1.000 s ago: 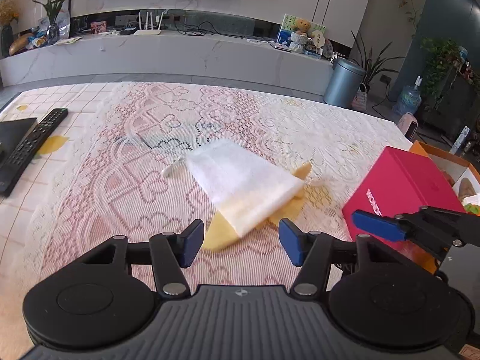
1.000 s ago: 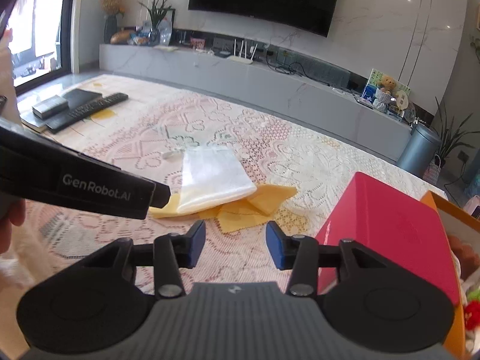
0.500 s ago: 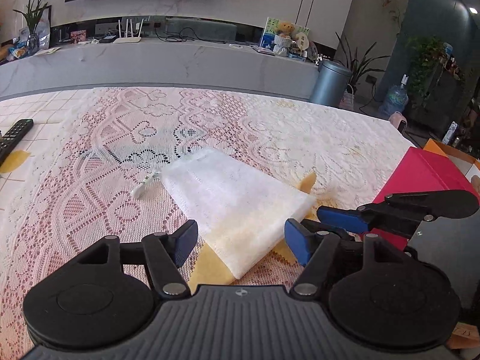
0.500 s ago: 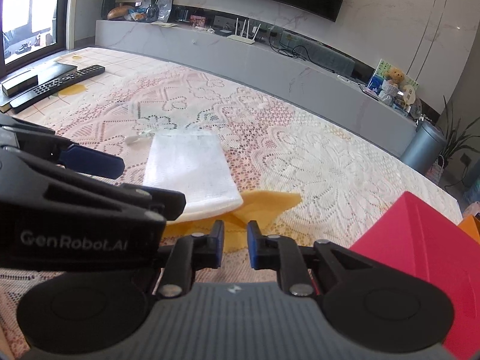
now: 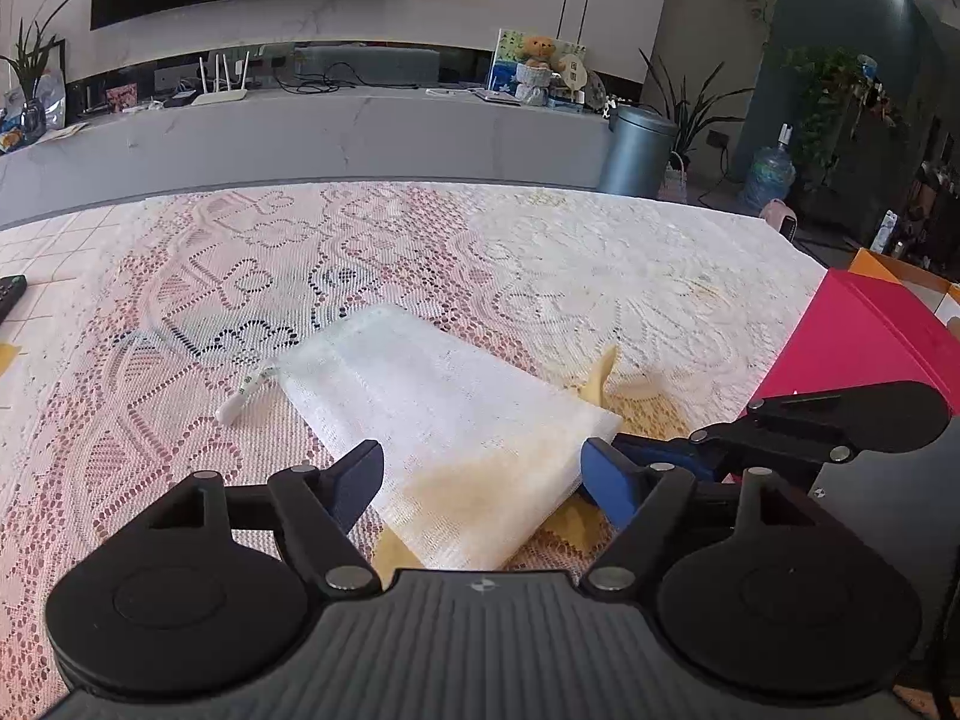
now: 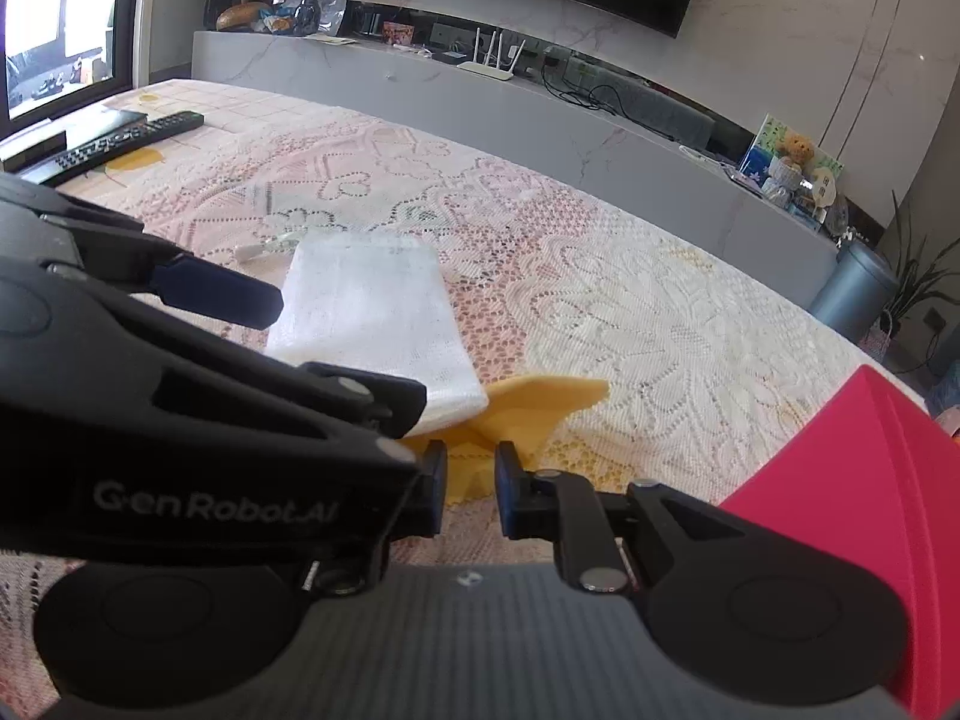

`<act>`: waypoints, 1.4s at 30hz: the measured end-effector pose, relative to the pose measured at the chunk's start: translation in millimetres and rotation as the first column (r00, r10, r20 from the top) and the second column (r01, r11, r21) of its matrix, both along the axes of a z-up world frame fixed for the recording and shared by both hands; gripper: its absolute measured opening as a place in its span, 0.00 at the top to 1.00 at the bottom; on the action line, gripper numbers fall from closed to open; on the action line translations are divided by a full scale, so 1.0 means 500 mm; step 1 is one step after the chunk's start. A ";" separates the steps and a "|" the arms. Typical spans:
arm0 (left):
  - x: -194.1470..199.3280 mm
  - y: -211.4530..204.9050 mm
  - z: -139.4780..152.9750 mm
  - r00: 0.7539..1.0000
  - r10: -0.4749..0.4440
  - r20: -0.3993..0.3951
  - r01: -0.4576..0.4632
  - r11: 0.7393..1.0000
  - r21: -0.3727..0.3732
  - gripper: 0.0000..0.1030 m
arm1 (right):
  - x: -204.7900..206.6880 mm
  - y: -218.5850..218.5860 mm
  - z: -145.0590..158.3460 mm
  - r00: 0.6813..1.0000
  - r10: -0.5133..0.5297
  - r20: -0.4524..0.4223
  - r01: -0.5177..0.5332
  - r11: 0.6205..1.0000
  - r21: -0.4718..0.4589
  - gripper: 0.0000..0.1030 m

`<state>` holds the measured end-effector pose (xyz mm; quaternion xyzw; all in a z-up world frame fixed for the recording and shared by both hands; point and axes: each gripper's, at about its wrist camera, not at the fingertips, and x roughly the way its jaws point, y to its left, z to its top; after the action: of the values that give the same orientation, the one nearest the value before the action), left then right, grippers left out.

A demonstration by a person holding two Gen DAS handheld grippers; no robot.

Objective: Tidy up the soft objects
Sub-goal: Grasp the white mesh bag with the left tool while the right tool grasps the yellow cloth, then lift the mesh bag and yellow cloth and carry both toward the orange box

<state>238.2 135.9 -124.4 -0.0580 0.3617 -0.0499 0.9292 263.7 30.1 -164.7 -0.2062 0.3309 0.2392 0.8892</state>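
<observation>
A table covered with a pink and white lace tablecloth [image 5: 600, 264] in a living room, seen from two hand-held grippers. At its middle lies a white mesh pouch [image 5: 444, 420] — flat, soft, with a small drawstring toggle at its far left corner. All places below are given relative to this pouch.

Under the pouch, poking out at its right and near edges, is a crumpled yellow cloth [image 6: 528, 408]. The pouch rests directly on it.

The left gripper [image 5: 480, 480] hovers low over the near end of the pouch, its blue fingers [image 5: 606, 480] spread wide apart, one either side of the pouch's near corner, holding nothing. The right gripper [image 6: 471, 483] sits just right of the pouch, its fingers drawn close together around a raised fold of the yellow cloth; whether they actually pinch it cannot be told, as a narrow gap still shows.

The step in hand seems to be separating the two soft items — gripping the yellow cloth while the left fingers take the pouch. The next move likely calls for closing firmly on the fabric and lifting it free without dragging the tablecloth.

To the right of the pouch stands a red box [image 6: 852, 492], lid closed, contents unseen. Beyond it an orange box [image 5: 900, 273] shows only an edge; what it holds cannot be made out. Far left of the pouch lies a remote control [image 6: 120, 141]
</observation>
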 end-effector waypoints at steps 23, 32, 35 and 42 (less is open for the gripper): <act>0.025 -0.008 -0.020 0.996 0.051 -0.076 -0.049 0.998 0.032 0.31 | -0.007 0.000 -0.009 1.000 0.014 0.015 -0.014 1.000 0.018 0.90; 0.016 0.016 -0.005 0.990 0.131 -0.051 -0.125 0.987 0.102 0.90 | -0.001 -0.013 0.006 1.000 -0.013 -0.013 0.014 0.995 0.099 0.83; 0.005 0.040 0.011 0.982 0.185 -0.033 -0.182 0.980 0.085 0.91 | -0.002 -0.020 0.023 0.999 -0.035 -0.008 0.036 0.985 0.167 0.49; 0.000 0.115 -0.007 0.947 0.269 -0.174 -0.290 0.951 -0.111 0.92 | 0.031 -0.001 0.021 0.998 -0.020 -0.066 0.036 0.966 0.257 0.30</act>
<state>238.0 193.5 -128.0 -0.1753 0.4173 0.0628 0.8895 279.0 29.7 -154.4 -0.0763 0.3274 0.2741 0.9010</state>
